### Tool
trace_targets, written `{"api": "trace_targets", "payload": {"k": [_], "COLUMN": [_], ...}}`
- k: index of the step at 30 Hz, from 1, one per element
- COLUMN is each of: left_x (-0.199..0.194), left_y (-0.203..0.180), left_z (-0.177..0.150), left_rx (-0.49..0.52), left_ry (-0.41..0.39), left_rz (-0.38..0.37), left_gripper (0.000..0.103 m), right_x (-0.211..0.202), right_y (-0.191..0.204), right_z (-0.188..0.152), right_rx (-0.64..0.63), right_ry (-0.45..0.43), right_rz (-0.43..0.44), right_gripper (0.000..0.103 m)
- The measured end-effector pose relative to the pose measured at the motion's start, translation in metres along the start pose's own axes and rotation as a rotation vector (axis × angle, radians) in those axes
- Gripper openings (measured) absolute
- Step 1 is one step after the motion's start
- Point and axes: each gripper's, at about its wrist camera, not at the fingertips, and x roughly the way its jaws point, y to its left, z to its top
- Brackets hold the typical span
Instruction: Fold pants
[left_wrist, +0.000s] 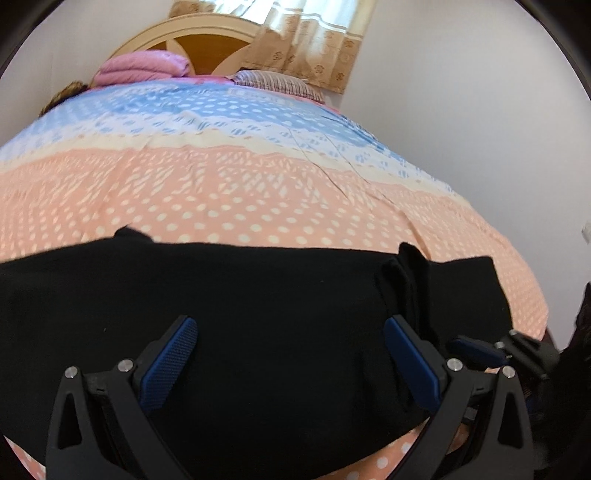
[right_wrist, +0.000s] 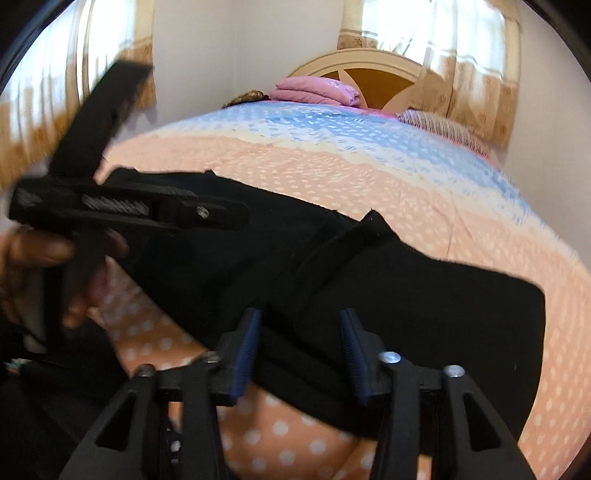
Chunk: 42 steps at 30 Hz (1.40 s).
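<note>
Between the wide-spread jaws of the left gripper (left_wrist: 290, 332) lay the black pants (left_wrist: 221, 295), flat on the dotted bedspread (left_wrist: 258, 177), nothing gripped. Right gripper (right_wrist: 299, 325) jaws were parted too, straddling a raised fold of cloth, not visibly clamped. It looked like mid-fold, both tools lining up; next would likely call for closing on an edge and carrying it over. Only the right view showed the person's hand (right_wrist: 33, 254) holding the other tool.
</note>
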Motion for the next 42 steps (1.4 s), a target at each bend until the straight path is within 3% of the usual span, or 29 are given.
{"api": "trace_targets", "payload": {"k": [1,8,11,14,15,16,18,21,24,28,31,33,34,39,42], "left_x": [0.001,-0.004,0.000,0.003,0.003,0.002,0.003,0.007,0.020,0.042,0.048,0.048,0.049,0.027,0.005], "left_y": [0.001,0.003,-0.002,-0.012,-0.016,-0.018,-0.024,-0.042,-0.065,-0.081,-0.082,-0.081,-0.082,-0.072,-0.059], "left_z": [0.002,0.002,0.001,0.000,0.000,0.001,0.003,0.007,0.008,0.009,0.012,0.013,0.014,0.022,0.029], "left_rx": [-0.008,-0.014,0.001,0.036,0.055,0.065,0.074,0.094,0.132,0.163,0.150,0.147,0.147,0.112,0.090], "left_ry": [-0.001,-0.015,-0.002,0.011,0.011,0.009,0.008,0.019,0.067,0.129,0.129,0.133,0.135,0.095,0.052], "left_rz": [-0.007,-0.040,-0.041,-0.030,-0.027,-0.027,-0.035,-0.079,-0.124,-0.119,-0.102,-0.098,-0.104,-0.139,-0.132], "left_gripper": [0.103,0.103,0.103,0.103,0.103,0.103,0.103,0.103,0.101,0.072,0.057,0.039,0.017,0.013,0.013], "right_x": [0.003,-0.026,-0.008,0.004,-0.003,-0.008,-0.026,-0.048,-0.061,-0.068,-0.070,-0.068,-0.065,-0.073,-0.079], "right_y": [-0.001,0.007,0.011,0.002,-0.003,-0.006,-0.018,-0.039,-0.075,-0.109,-0.120,-0.122,-0.122,-0.122,-0.125], "right_z": [0.001,-0.003,-0.007,-0.010,-0.010,-0.010,-0.014,-0.029,-0.045,-0.050,-0.053,-0.054,-0.055,-0.059,-0.065], "right_rx": [0.007,-0.023,-0.044,-0.004,0.020,0.032,0.058,0.087,0.217,0.378,0.439,0.447,0.448,0.447,0.469], "right_ry": [0.009,-0.019,0.014,0.034,0.036,0.039,0.017,-0.040,-0.109,-0.161,-0.196,-0.199,-0.198,-0.239,-0.262], "right_rz": [-0.016,0.029,0.011,0.050,0.082,0.100,0.141,0.115,0.062,0.014,-0.022,-0.043,-0.046,-0.076,-0.074], "right_gripper": [0.005,0.005,0.006,0.008,0.016,0.031,0.044,0.044,0.044,0.045,0.050,0.050,0.050,0.050,0.057]}}
